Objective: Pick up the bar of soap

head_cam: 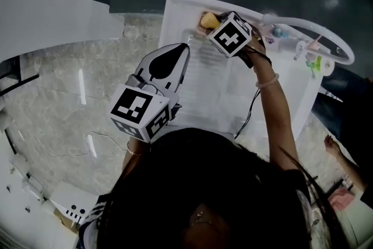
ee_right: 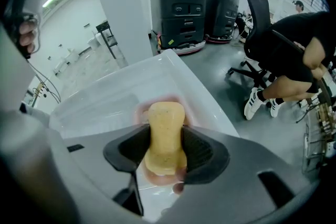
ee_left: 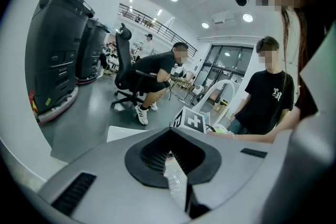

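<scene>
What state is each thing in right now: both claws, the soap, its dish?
right gripper, open, jaws either side of the bar of soap
left gripper, shut, nothing between its jaws
bar of soap, lying on the soap dish, not yet lifted
soap dish, under the soap, in the white tray

Marble bench (head_cam: 52,108), white basin (head_cam: 175,14) on it; black office chair (ee_left: 123,68), black machines (ee_right: 176,2) on floor.

Left gripper (ee_left: 170,157): jaws seen closed together, nothing gripped.
Far left: black machines (ee_left: 55,50) stood on grey floor.
Centre: person (ee_left: 157,68) seated on office chair (ee_left: 124,68).
Right: black T-shirt (ee_left: 265,97) worn by standing person.
</scene>
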`<state>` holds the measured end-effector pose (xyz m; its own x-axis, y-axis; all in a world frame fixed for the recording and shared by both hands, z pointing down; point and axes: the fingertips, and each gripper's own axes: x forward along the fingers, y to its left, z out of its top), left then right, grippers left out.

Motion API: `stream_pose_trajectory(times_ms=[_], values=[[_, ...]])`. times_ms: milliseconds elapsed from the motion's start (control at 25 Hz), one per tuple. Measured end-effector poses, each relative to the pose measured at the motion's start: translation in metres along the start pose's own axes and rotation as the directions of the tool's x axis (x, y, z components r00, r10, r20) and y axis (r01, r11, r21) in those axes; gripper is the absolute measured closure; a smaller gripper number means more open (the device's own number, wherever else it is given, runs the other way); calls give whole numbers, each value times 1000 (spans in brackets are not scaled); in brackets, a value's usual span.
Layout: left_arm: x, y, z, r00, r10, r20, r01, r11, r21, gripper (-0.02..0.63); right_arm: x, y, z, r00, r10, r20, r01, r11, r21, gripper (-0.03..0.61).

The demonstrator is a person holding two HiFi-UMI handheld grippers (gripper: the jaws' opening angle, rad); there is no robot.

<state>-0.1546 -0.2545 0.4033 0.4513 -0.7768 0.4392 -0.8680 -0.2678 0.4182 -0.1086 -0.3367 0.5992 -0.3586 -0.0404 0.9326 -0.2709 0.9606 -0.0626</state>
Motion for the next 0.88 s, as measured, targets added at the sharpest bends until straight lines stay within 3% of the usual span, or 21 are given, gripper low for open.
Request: stream_pose_trajectory(times_ms=[360, 880], values=[[-8, -2, 4, 1000, 8, 18, -8, 1000, 9, 617, -7, -2, -9, 996, -58, 64, 54, 997, 61, 388], [-13, -27, 12, 999, -22, 35, 20, 998, 62, 617, -55, 3, 0, 959, -84, 272, 23, 976, 217, 388]])
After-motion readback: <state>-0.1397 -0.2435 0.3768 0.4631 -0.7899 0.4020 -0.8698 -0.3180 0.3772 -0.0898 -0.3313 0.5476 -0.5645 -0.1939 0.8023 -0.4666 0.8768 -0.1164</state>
